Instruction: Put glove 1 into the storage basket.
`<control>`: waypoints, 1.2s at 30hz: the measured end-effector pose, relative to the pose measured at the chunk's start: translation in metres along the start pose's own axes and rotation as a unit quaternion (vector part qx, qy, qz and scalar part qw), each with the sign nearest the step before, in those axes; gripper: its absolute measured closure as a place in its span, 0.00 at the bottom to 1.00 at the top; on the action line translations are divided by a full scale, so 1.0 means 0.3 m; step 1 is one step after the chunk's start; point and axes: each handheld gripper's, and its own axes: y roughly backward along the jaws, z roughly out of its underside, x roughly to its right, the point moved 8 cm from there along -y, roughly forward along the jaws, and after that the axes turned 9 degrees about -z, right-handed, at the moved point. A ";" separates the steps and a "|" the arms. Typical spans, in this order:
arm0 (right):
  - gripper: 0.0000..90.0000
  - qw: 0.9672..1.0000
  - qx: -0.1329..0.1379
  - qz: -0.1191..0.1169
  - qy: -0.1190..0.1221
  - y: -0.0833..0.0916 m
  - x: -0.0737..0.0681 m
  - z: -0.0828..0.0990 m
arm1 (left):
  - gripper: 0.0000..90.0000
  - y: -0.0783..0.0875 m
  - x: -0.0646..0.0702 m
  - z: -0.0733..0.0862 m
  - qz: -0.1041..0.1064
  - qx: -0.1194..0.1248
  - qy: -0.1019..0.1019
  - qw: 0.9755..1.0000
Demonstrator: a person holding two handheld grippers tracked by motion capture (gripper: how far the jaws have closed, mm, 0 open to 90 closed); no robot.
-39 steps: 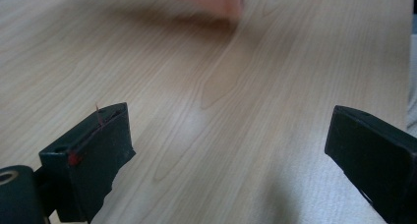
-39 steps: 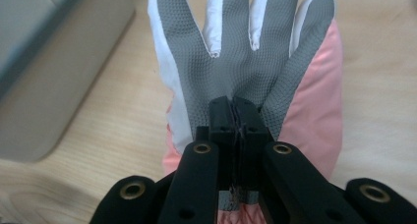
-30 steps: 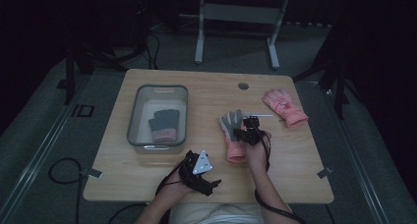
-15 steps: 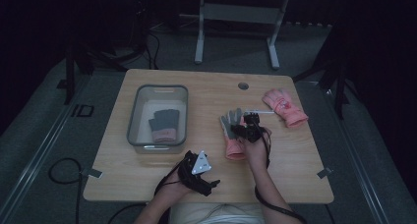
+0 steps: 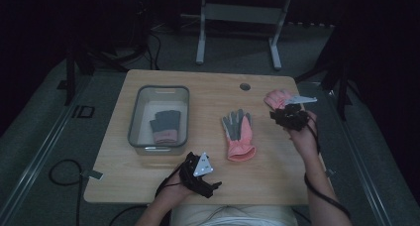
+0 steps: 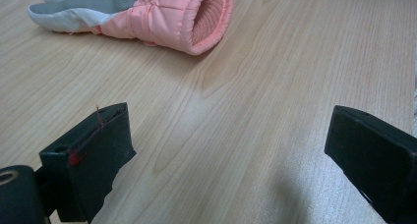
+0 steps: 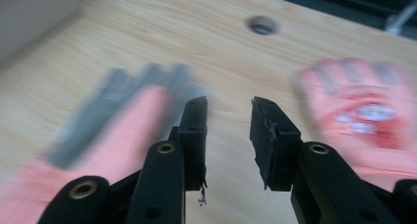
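On the pale wooden table point(image 5: 148, 186), the pink padded glove with a grey palm point(image 5: 238, 136) lies flat at mid-table. Right gripper point(image 7: 228, 117) hangs above the table's right edge beside a 2nd pink glove point(image 5: 275, 98); its jaws, just opening, stand slightly apart, empty. Left gripper point(image 6: 226, 150) rests near the front edge, jaws wide, empty.

Left gripper point(image 5: 210, 184): held low at the desk's near edge, left of centre, forearm entering from below; fingers point(image 6: 93, 155) set wide apart, nothing between them.
Right gripper point(image 5: 287, 118): raised near the desk's right edge, forearm extended; fingers point(image 7: 194, 123) have just been opening, narrow gap, nothing between them.
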 end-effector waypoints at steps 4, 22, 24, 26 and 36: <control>0.75 1.000 -0.009 0.013 0.006 0.013 0.140 -0.003 | 0.04 0.000 -0.002 0.004 0.003 0.002 -0.006 1.000; 0.63 0.995 -0.077 0.056 0.026 -0.195 0.471 0.061 | 0.04 0.021 -0.013 0.009 0.005 0.012 0.002 1.000; 0.62 0.994 -0.090 0.060 0.034 -0.215 0.482 0.071 | 0.04 0.023 -0.015 0.011 0.000 0.009 -0.004 1.000; 0.62 0.992 -0.101 0.064 0.045 -0.224 0.485 0.079 | 0.04 0.024 -0.018 0.011 -0.002 0.010 -0.002 1.000; 0.83 0.994 -0.096 0.043 0.015 -0.253 0.484 0.113 | 0.04 0.021 -0.016 0.014 -0.002 0.013 0.001 1.000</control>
